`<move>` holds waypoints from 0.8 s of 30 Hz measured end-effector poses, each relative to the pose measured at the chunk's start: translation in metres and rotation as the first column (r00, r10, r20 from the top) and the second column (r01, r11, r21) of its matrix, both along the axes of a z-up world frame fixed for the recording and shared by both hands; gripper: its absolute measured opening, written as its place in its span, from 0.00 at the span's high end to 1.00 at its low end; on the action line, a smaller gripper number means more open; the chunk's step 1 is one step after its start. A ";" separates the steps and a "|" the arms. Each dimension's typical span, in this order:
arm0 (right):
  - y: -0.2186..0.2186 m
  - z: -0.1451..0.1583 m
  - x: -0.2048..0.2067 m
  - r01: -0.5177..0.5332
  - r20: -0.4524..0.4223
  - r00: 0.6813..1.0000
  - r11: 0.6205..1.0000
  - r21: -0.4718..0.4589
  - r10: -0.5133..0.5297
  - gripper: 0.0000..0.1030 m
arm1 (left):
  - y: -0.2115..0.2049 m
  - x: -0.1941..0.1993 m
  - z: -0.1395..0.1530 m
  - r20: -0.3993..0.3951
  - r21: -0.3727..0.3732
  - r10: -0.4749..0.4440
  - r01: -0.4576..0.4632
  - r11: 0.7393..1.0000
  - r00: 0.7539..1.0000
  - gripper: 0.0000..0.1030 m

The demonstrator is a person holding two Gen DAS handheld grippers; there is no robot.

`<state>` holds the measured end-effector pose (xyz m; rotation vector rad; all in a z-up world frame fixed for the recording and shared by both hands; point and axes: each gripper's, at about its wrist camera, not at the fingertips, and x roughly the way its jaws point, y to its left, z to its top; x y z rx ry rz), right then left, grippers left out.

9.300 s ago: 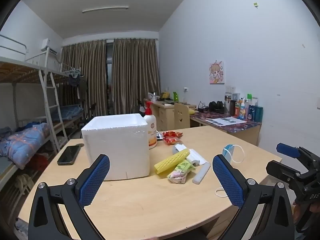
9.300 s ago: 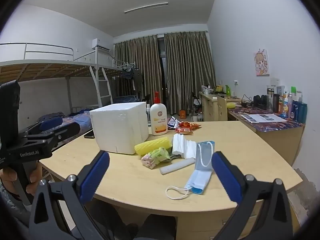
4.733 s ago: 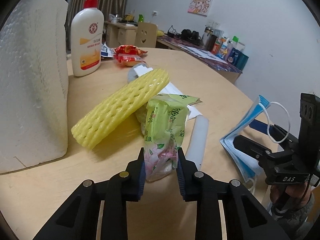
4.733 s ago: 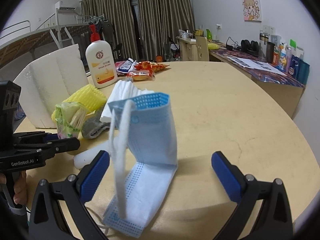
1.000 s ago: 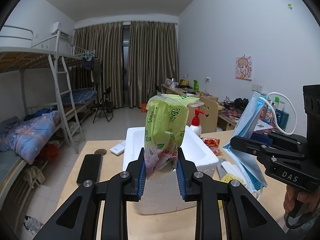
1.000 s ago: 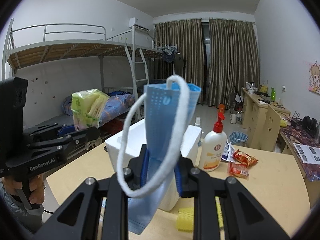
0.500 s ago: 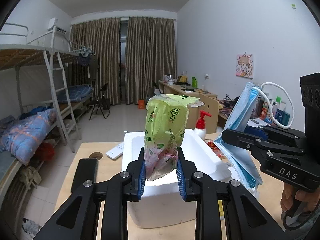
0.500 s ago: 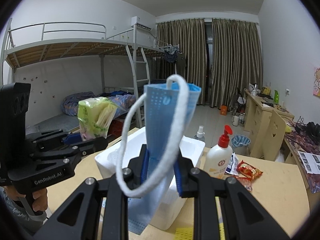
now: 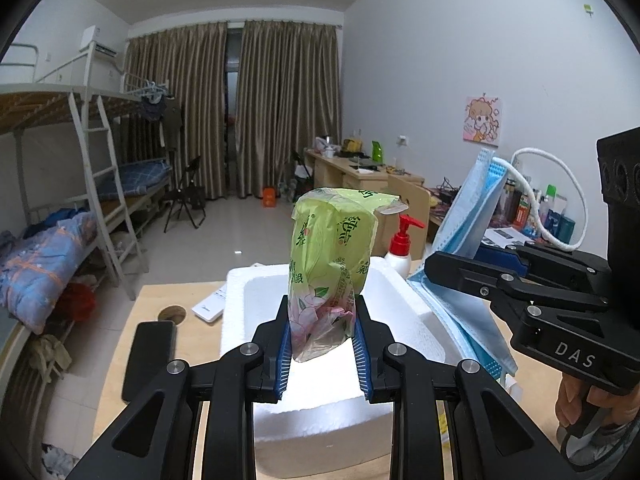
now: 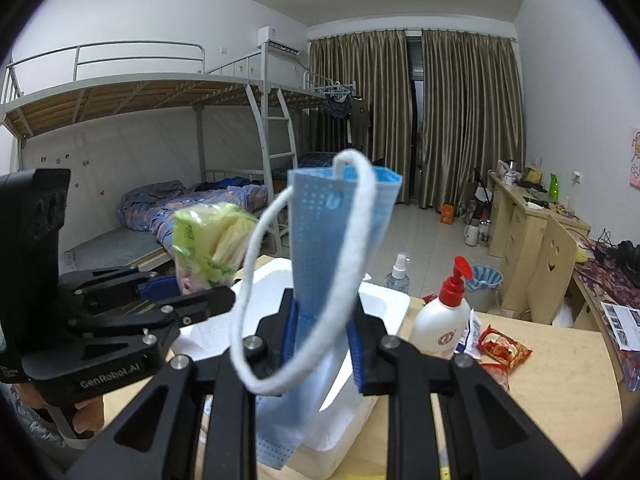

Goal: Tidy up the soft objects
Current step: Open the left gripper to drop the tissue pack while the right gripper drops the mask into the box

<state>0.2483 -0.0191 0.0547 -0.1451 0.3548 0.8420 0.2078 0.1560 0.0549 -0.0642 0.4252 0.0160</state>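
My left gripper (image 9: 321,354) is shut on a green tissue pack (image 9: 330,264) and holds it upright above the open white foam box (image 9: 256,320). It also shows in the right wrist view (image 10: 184,296) with the tissue pack (image 10: 208,248). My right gripper (image 10: 322,340) is shut on a blue face mask (image 10: 340,240) with a white ear loop, over the foam box (image 10: 384,300). In the left wrist view the right gripper (image 9: 460,268) and the mask (image 9: 468,216) hang at the box's right rim.
A white pump bottle (image 10: 444,320) and red snack packets (image 10: 504,346) stand on the wooden table (image 10: 560,380) right of the box. A black phone (image 9: 150,354) and a white remote (image 9: 208,310) lie left of it. A bunk bed (image 9: 80,200) stands beyond.
Both grippers have moved closer over the foam box with their loads still held. The box now sits lower and larger in both views.
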 end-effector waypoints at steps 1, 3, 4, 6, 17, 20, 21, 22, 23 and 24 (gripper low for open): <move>0.000 0.000 0.000 0.000 -0.001 1.000 1.000 -0.001 0.000 0.73 | 0.000 0.003 -0.001 -0.005 -0.003 -0.006 0.006 1.000 1.000 0.73; 0.002 -0.001 0.002 0.000 -0.004 1.000 1.000 -0.003 0.000 0.73 | 0.002 0.007 -0.004 -0.011 -0.005 -0.015 0.015 1.000 1.000 0.73; 0.002 -0.002 0.003 0.002 -0.005 1.000 1.000 -0.005 -0.002 0.73 | 0.002 0.009 -0.005 -0.016 -0.004 -0.016 0.015 1.000 1.000 0.73; 0.003 -0.002 0.006 0.006 -0.010 1.000 1.000 -0.007 -0.006 0.73 | 0.004 0.014 -0.007 -0.024 -0.009 -0.020 0.020 1.000 0.999 0.72; 0.008 0.003 0.007 0.029 -0.011 1.000 1.000 -0.010 -0.029 0.73 | 0.009 0.024 -0.009 -0.012 0.009 -0.018 0.018 1.000 1.000 0.18; 0.009 0.004 0.008 0.036 -0.010 0.999 0.999 -0.010 -0.036 0.73 | 0.011 0.021 -0.007 0.010 0.013 0.001 -0.001 1.000 1.000 0.10; 0.010 0.004 0.008 0.037 -0.010 0.999 0.999 -0.011 -0.037 0.73 | 0.012 0.019 -0.007 0.013 0.015 0.008 -0.009 1.000 1.000 0.07; 0.011 0.005 0.008 0.037 -0.009 0.999 0.999 -0.013 -0.037 0.73 | 0.013 0.017 -0.006 0.018 0.023 0.014 -0.014 1.000 1.000 0.05; 0.012 0.005 0.008 0.037 -0.009 0.999 0.999 -0.014 -0.037 0.73 | 0.013 0.016 -0.006 0.025 0.026 0.020 -0.020 0.999 0.999 0.04; 0.013 0.005 0.008 0.036 -0.010 0.999 0.999 -0.014 -0.036 0.73 | 0.015 0.013 -0.005 0.033 0.025 0.031 -0.032 0.999 0.999 0.04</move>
